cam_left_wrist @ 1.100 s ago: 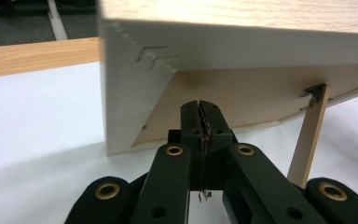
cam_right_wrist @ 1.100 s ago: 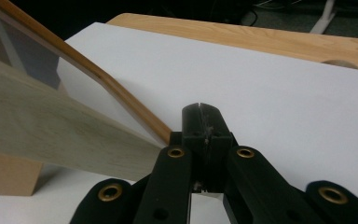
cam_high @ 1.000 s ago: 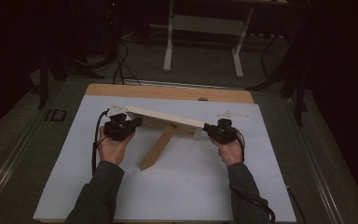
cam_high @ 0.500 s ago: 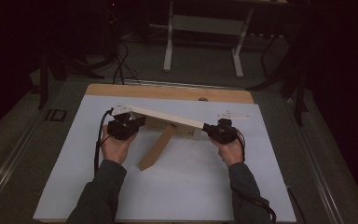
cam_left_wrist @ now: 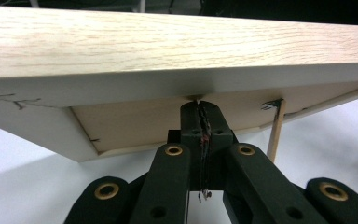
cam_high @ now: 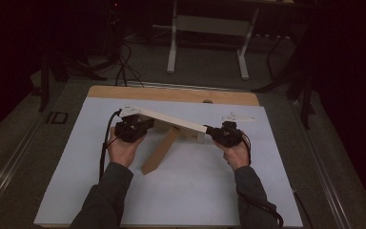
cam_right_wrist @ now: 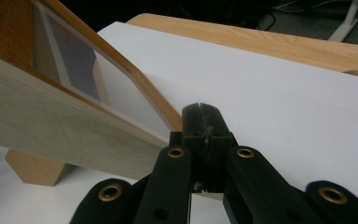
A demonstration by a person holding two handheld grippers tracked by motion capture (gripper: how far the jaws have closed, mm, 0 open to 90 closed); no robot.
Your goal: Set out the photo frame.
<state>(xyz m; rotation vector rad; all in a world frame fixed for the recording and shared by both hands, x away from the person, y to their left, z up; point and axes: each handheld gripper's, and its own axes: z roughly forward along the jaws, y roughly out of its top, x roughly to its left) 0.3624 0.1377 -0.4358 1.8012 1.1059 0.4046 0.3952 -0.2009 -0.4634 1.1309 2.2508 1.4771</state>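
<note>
Left tool nudged, pale wooden frame tilted

Two forearms came in from the bottom edge in dark grey long sleeves, cuffs ending at the wrists. Each hand carried a black tool – the left tool and the right tool – with a pale grey three-cornered plate on top. A black cable looped from each, the left one curving beside the sleeve. Seen close, the left tool's matt black jaws showed brass-ringed pivot holes and small screws; the right tool matched, its worn pads scuffed along the seam.
</note>
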